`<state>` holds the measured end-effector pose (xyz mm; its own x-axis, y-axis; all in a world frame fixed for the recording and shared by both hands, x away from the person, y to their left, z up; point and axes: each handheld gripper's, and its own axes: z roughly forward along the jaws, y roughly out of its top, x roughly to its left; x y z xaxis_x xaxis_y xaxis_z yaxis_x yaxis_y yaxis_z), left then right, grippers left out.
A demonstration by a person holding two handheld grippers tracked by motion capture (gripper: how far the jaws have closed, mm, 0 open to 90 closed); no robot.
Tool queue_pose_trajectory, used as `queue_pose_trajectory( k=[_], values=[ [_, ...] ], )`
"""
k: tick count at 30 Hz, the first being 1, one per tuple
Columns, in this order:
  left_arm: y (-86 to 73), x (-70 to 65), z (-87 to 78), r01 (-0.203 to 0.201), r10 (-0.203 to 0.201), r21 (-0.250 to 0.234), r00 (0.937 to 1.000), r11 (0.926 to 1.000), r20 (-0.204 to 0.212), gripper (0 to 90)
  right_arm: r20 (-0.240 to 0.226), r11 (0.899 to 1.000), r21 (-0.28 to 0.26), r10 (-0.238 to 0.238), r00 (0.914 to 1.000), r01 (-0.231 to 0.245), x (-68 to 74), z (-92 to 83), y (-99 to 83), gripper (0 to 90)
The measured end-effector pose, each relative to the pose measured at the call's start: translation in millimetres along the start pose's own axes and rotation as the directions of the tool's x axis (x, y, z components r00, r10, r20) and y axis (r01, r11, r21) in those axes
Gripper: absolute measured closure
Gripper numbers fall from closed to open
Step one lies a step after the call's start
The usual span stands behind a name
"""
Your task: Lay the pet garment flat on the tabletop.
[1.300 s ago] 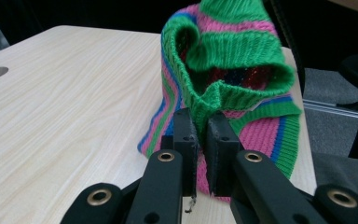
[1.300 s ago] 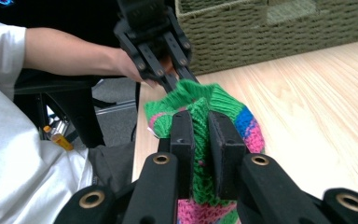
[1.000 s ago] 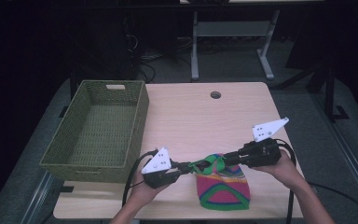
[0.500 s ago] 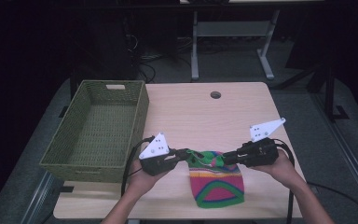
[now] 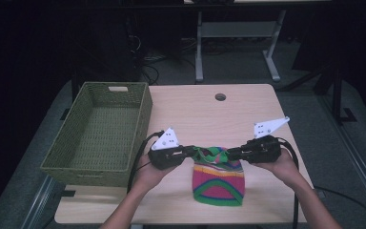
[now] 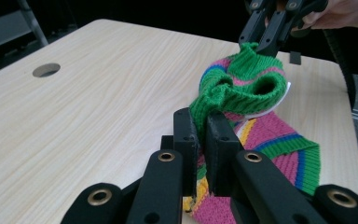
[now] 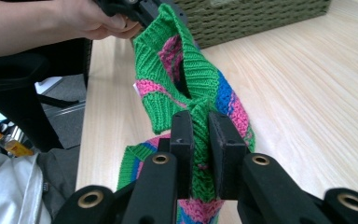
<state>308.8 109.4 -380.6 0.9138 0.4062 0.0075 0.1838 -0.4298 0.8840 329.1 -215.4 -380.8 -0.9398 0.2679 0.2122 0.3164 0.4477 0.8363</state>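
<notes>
Table (image 5: 248,114): one hat (image 5: 218,183), apparently, two tools.

one knitted striped hat (image 5: 218,178), one woven green basket (image 5: 100,133), one wooden table (image 5: 209,114) with one round cable hole (image 5: 220,97), two grippers, left gripper (image 5: 194,151), right gripper (image 5: 228,153), two hands

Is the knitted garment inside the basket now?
No. In the high view the garment lies on the table, held at its green edge by both grippers, and the basket beside it is empty.
</notes>
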Motion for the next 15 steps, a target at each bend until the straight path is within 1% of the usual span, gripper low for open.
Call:
queue_pose_trajectory(
  k=[2, 3, 5, 6, 9, 14, 15],
  values=[
    [-1.6, 2.1, 3.0, 0.007, -0.007, 0.003, 1.0, 1.0, 0.003, 84.2, 0.005, 1.0, 0.0, 0.003, 1.0, -0.003, -3.0, -0.8, -1.2, 80.0],
    [-1.8, 2.6, 4.3, 0.011, -0.011, 0.002, 0.9999, 0.9999, 0.003, 84.2, 0.009, 1.0, -0.003, 0.013, 0.9999, -0.013, -4.5, -1.5, -1.9, 79.7],
    [-1.9, 3.0, 5.7, 0.014, -0.014, 0.0, 0.9999, 0.9999, 0.004, 84.2, 0.01, 1.0, -0.008, 0.01, 0.9999, -0.01, -6.6, -1.9, -2.5, 79.7],
    [-2.0, 4.3, 8.6, 0.02, -0.02, 0.01, 0.9998, 0.9997, 0.006, 84.2, 0.016, 1.0, -0.009, 0.016, 0.9997, -0.016, -9.4, -2.4, -3.1, 79.6],
    [-3.6, 7.4, 13.3, 0.038, -0.038, 0.015, 0.9992, 0.9992, 0.009, 84.1, 0.024, 1.0, -0.009, 0.028, 0.9993, -0.028, -14.3, -2.6, -4.0, 79.5],
    [-5.2, 11.1, 18.9, 0.059, -0.059, 0.006, 0.9982, 0.9983, 0.013, 84.1, 0.023, 0.999, -0.01, 0.046, 0.9987, -0.045, -21.9, -1.4, -6.9, 79.4],
    [-5.3, 11.8, 19.7, 0.056, -0.056, 0.007, 0.9983, 0.9984, 0.013, 84.1, 0.025, 0.999, -0.01, 0.044, 0.9987, -0.043, -22.6, -1.4, -7.1, 79.4]
  ],
)
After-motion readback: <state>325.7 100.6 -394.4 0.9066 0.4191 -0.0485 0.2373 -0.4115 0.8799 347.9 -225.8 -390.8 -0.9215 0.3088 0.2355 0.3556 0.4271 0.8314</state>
